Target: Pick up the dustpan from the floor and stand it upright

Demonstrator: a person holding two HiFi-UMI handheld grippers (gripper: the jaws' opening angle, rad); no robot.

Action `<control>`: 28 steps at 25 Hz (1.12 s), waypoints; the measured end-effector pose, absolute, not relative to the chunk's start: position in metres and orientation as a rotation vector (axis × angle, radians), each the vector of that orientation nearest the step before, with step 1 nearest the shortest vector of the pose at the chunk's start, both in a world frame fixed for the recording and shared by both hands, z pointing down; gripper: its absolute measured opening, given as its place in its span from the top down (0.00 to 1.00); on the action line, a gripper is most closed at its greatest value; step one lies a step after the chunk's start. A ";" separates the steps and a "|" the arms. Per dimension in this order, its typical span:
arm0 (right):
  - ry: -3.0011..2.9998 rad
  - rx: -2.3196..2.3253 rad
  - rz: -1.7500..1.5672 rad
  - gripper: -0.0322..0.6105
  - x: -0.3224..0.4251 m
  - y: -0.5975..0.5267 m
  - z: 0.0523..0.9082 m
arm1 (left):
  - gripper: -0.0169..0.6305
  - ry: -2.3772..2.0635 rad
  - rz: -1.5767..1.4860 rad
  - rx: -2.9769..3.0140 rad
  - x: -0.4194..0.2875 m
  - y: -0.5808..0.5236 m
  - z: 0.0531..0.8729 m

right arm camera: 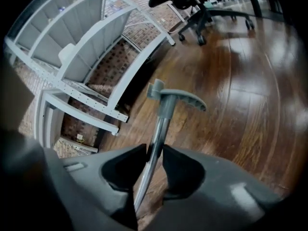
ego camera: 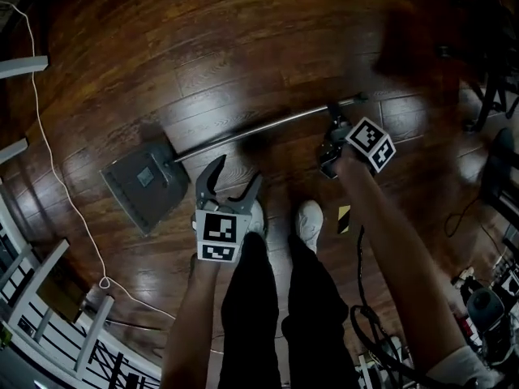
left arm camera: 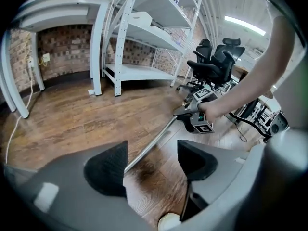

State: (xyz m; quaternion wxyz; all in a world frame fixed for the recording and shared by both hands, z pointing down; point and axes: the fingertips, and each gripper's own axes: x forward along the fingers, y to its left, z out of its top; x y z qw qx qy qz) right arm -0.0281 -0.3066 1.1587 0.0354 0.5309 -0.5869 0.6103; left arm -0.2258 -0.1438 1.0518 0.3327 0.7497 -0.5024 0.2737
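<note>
The dustpan lies flat on the wooden floor, its grey pan (ego camera: 146,181) at the left and its long metal pole (ego camera: 259,130) running up to the right. My right gripper (ego camera: 332,124) is shut on the pole just below the grey end grip (right arm camera: 180,99); the pads pinch the pole (right arm camera: 161,129) from both sides. My left gripper (ego camera: 238,173) hangs open a little above the floor near the pan end, with nothing between its fingers. In the left gripper view the pole (left arm camera: 159,137) runs on the floor beyond the spread jaws toward the right gripper (left arm camera: 185,112).
The person's white shoes (ego camera: 308,221) stand just behind the pole. A white cable (ego camera: 57,168) trails across the floor at the left, beside a white rack (ego camera: 49,314). White shelving (left arm camera: 144,28) and black office chairs (left arm camera: 214,61) stand further off. Cables and gear (ego camera: 486,306) crowd the lower right.
</note>
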 end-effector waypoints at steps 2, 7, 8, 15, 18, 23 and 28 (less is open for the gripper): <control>-1.858 1.611 1.789 0.80 -0.032 -0.308 1.111 | 0.45 -1.358 0.689 1.932 -0.236 -0.148 1.014; -2.019 1.581 1.552 0.82 -0.060 -0.324 0.975 | 0.43 -1.408 0.559 1.941 -0.250 -0.160 0.902; -2.052 1.572 1.507 0.83 -0.068 -0.325 0.948 | 0.43 -1.427 0.528 1.938 -0.253 -0.160 0.881; -2.315 1.330 1.045 0.84 -0.146 -0.297 0.800 | 0.43 -1.620 0.402 1.873 -0.289 -0.147 0.775; -2.399 1.197 0.816 0.84 -0.193 -0.267 0.764 | 0.43 -1.712 0.345 1.812 -0.318 -0.130 0.749; -2.504 0.957 0.471 0.84 -0.282 -0.214 0.727 | 0.43 -1.850 0.279 1.700 -0.381 -0.088 0.718; -2.545 0.694 0.327 0.84 -0.355 -0.154 0.718 | 0.43 -1.940 0.259 1.594 -0.429 -0.027 0.707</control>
